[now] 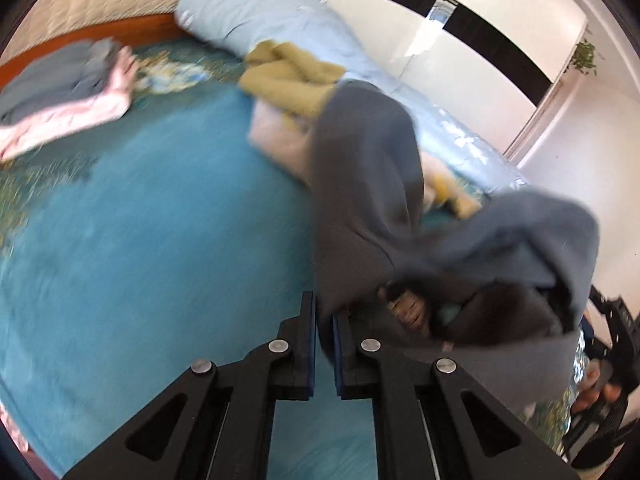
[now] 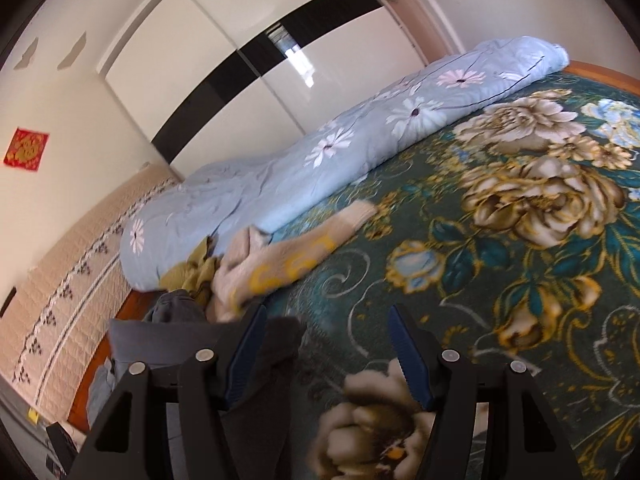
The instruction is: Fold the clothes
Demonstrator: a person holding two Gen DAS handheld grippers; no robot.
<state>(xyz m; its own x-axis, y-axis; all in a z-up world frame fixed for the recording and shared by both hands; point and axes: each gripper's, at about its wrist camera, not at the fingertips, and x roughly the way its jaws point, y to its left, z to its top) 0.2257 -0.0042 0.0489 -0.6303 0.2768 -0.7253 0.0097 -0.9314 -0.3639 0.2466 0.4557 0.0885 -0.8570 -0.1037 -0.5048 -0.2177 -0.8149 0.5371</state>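
Note:
A dark grey garment [image 1: 360, 180] hangs bunched over the teal bed cover [image 1: 140, 240]. My left gripper [image 1: 324, 306] is shut on an edge of it, and the rest billows up and to the right, blurred. In the right wrist view the same grey garment [image 2: 160, 336] shows at the lower left, with a dark fold lying against the inner side of the left finger. My right gripper [image 2: 328, 348] is open over the flowered bed cover [image 2: 520, 240], and nothing is pinched between its blue pads.
A rolled light blue floral duvet [image 2: 320, 160] lies along the far side of the bed. An olive garment [image 1: 288, 76] and a beige one with yellow marks [image 2: 280, 264] lie against it. A pink garment [image 1: 60, 120] and grey clothes [image 1: 72, 72] sit at the far left. A hand [image 1: 596, 392] shows at the right edge.

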